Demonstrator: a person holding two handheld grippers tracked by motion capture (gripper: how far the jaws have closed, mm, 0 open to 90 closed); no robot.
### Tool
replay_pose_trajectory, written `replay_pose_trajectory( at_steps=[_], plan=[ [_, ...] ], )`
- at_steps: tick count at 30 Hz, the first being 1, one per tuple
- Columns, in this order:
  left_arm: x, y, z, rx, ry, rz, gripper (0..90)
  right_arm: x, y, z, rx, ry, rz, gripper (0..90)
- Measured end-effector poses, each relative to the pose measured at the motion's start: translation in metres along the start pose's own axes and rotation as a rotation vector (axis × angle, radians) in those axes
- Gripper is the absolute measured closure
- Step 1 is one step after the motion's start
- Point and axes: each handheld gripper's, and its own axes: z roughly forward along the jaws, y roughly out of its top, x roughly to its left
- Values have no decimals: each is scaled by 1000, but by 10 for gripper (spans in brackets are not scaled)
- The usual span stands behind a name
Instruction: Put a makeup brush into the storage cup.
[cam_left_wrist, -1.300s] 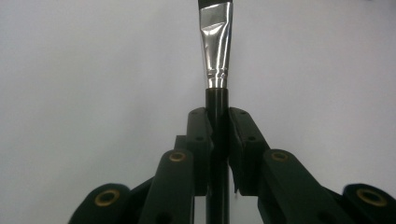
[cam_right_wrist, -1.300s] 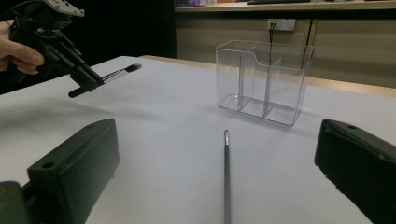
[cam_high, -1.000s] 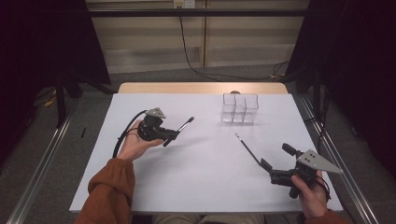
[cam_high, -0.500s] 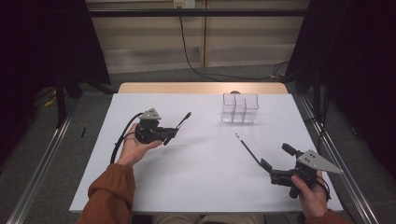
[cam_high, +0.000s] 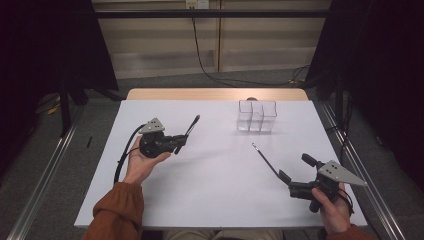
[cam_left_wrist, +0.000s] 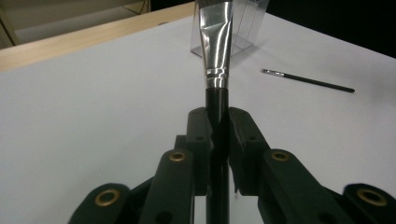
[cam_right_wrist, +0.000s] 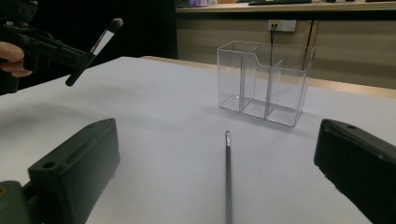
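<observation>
The left gripper (cam_high: 182, 141) pinches a brush (cam_high: 190, 127) by its black handle, lifted above the white table (cam_high: 210, 190). The right gripper (cam_right_wrist: 219, 186) rests with jaws spread, a thin brush (cam_right_wrist: 228, 177) lying between them, near a clear organizer (cam_high: 256, 116).

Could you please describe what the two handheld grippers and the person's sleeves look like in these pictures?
Both the left gripper and the right gripper are black, with two blocky jaws on linkages pinned by brass-coloured rivets. Each carries a grey three-cornered plate on top. A black cable loops from the left gripper. The person wears rust-orange sleeves.
</observation>
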Motion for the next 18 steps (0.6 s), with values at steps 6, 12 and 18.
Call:
replay_pose_trajectory(
  at_steps=[6,12,18],
  plan=[
    [-5,-3,-5,-26,3,2,798,0,0,1,3,4,-8,0],
    [-12,-2,-11,-49,-7,21,798,0,0,1,3,15,-3,0],
    [-16,-4,-17,-57,-8,19,798,1,0,2,9,27,0,0]
  ],
)
